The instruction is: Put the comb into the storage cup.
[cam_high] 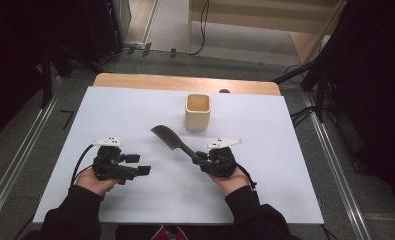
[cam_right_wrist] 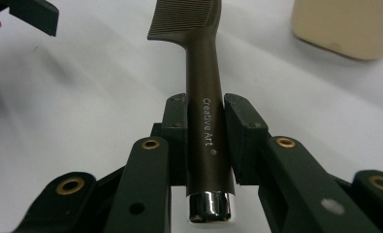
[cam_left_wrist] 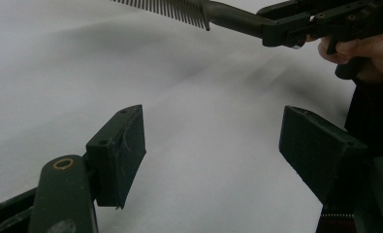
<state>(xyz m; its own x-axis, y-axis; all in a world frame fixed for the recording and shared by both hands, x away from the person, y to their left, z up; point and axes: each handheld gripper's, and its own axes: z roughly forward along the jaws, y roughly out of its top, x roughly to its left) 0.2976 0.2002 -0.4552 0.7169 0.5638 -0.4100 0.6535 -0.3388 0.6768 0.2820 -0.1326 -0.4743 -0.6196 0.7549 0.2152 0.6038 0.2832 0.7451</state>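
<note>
Item: dark brown comb, printed "Creative Art" on the handle, chrome cap at the butt end.
Location of comb: clamped by its handle in the right hand-held gripper; teeth end projects ahead of the jaws, raised off the white tabletop.
Right hand-held gripper: clenched on the comb handle, one pad on each side, the handle running straight between them.
Left hand-held gripper: released, jaws wide apart with nothing between them, low over bare tabletop off to the side of the right one.
Container: beige square cup, upright, ahead of the right hand-held gripper, beyond the comb's tip and apart from it.
Step in hand (judged): carrying the comb toward the cup.
Handling advice: keep the grip firm, since the long teeth end could lever the handle round; tip the comb toward vertical over the opening; lower it inside before letting go, avoiding the rim so the light cup does not topple.
</note>
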